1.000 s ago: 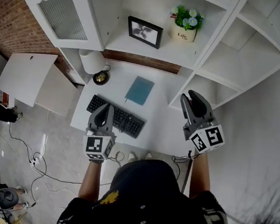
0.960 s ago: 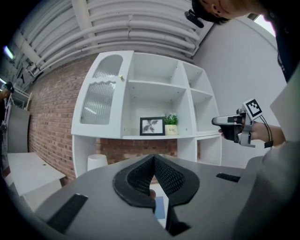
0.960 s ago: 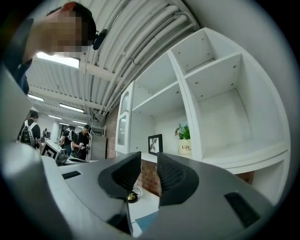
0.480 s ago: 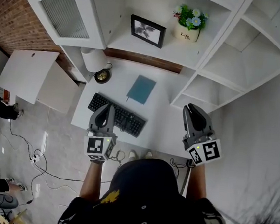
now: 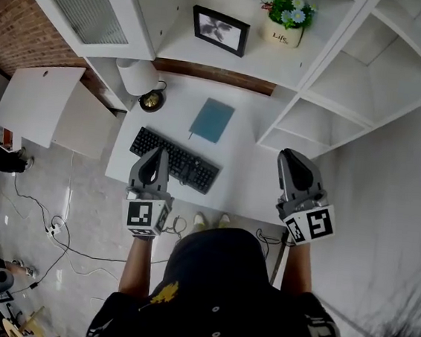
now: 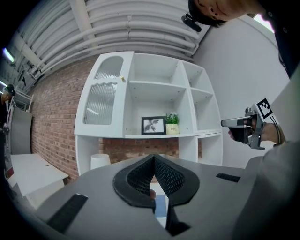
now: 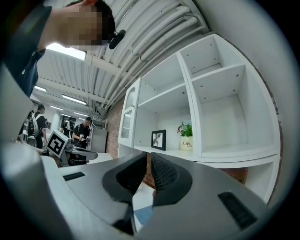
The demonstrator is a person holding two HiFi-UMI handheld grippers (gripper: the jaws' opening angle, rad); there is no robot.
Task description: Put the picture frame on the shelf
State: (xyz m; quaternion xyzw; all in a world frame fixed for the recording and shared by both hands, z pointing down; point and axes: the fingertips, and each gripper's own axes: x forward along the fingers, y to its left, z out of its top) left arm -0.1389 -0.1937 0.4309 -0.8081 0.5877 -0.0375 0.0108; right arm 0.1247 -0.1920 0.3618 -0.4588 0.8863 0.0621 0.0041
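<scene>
The black picture frame (image 5: 220, 30) stands upright on the white shelf (image 5: 229, 60) beside a flower pot, and also shows in the left gripper view (image 6: 153, 125) and the right gripper view (image 7: 159, 139). Both grippers hang well short of it, over the desk's near edge. My left gripper (image 5: 159, 153) (image 6: 153, 157) is shut and empty. My right gripper (image 5: 294, 156) (image 7: 147, 154) has just been closing; its jaws stand all but together with nothing between them.
A flower pot (image 5: 286, 22) stands right of the frame. On the white desk (image 5: 243, 182) lie a black keyboard (image 5: 173, 167) and a blue notebook (image 5: 213, 119); a white lamp (image 5: 136, 75) stands at its back left. Open shelf cubbies (image 5: 330, 102) rise at the right. People stand far off (image 7: 84, 131).
My right gripper has drawn back from the shelf toward the person's body and its jaws have narrowed. The left gripper has kept its place.
</scene>
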